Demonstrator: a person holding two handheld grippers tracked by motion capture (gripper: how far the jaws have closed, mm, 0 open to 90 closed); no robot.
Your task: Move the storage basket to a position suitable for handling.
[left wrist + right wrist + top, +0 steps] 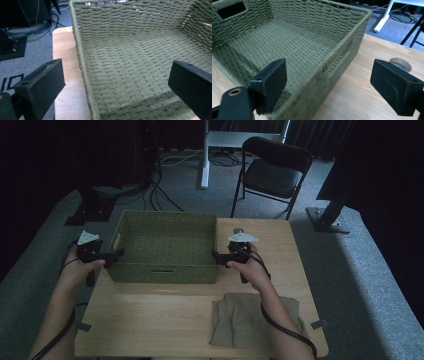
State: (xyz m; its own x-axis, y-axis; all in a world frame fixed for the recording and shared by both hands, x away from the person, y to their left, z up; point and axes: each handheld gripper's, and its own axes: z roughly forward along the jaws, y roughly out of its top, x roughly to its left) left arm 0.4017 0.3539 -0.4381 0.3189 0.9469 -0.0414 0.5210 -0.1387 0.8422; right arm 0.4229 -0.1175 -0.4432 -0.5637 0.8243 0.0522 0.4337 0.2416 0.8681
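On the tabletop [165, 310], my left hand-held gripper [116, 254] and right hand-held gripper [218, 256] straddle the empty basket's [165, 270] side walls, jaws wide open, nothing gripped yet.

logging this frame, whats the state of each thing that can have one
woven basket: upright on the table, nothing inside
left gripper: open, jaws astride the basket's left wall
right gripper: open, jaws astride the basket's right wall
cloth: folded, flat on the table's near edge
folding chair: unfolded, seat vacant, beyond the table
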